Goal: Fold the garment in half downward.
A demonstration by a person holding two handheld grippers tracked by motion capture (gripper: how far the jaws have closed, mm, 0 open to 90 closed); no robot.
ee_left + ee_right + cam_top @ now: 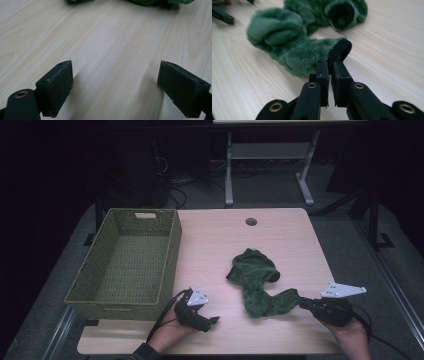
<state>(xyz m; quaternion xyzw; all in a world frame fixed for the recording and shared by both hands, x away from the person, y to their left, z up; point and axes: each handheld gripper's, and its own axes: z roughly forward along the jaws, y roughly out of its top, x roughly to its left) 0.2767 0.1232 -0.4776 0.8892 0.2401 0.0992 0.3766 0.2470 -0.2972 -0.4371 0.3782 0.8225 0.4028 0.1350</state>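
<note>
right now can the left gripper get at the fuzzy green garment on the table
Probably yes. The left gripper has its jaws open, and bare wooden table lies between it and the fuzzy green garment, whose far end the right gripper pinches.

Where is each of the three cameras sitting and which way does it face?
High view: above the person's side, looking forward and down on the table, woven basket, both hands.
Left gripper view: on the left gripper, jaws wide apart over bare wood.
Right gripper view: on the right gripper, jaws pinching the green fuzzy garment.
High and right gripper views share that garment.
</note>
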